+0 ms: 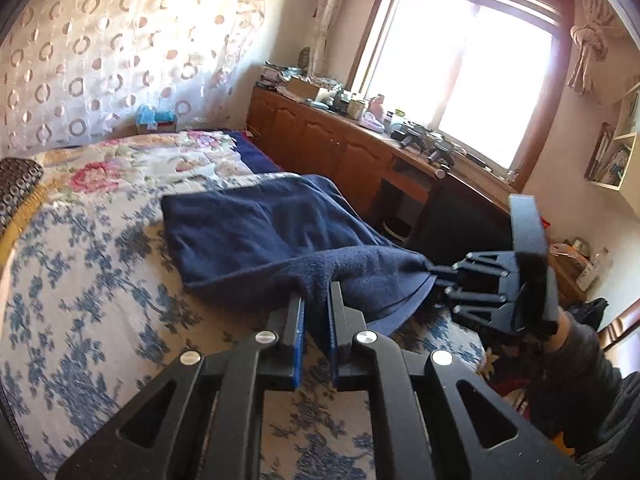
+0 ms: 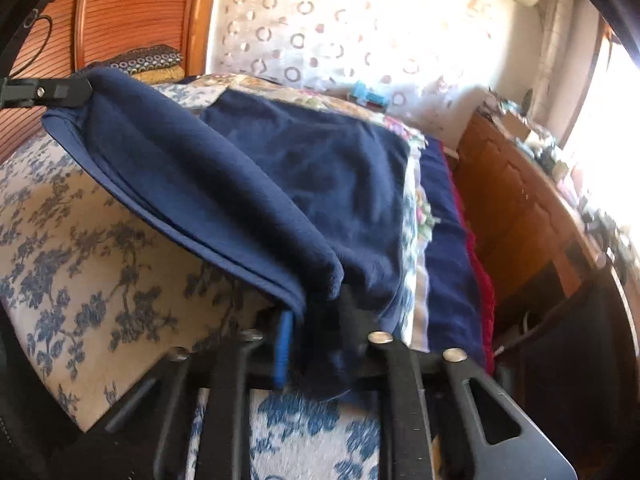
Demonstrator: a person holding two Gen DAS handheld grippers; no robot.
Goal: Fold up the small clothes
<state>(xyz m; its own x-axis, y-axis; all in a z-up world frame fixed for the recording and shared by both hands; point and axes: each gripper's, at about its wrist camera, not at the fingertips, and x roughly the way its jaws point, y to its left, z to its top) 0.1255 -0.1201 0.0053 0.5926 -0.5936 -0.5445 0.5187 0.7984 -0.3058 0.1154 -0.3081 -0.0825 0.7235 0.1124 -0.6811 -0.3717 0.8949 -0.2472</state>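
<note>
A navy fleece garment [image 1: 256, 232] lies folded on the flower-patterned bed cover [image 1: 80, 280]. Its near edge is lifted off the bed between two corners. My left gripper [image 1: 316, 300] is shut on one lifted corner, the cloth pinched between its blue pads. My right gripper [image 1: 431, 271] comes in from the right and pinches the other corner. In the right wrist view the garment [image 2: 300, 168] drapes over my right gripper [image 2: 316, 308], with cloth filling the gap between its fingers. The left gripper [image 2: 86, 88] holds the far corner at the upper left.
A wooden cabinet [image 1: 320, 136] with cluttered items runs along the bed under the window. A dark patterned pillow [image 1: 16, 188] sits at the head by the wooden headboard [image 2: 120, 8]. A blue blanket [image 2: 444, 240] hangs at the bed's edge. A person's sleeve [image 1: 580, 360] is at right.
</note>
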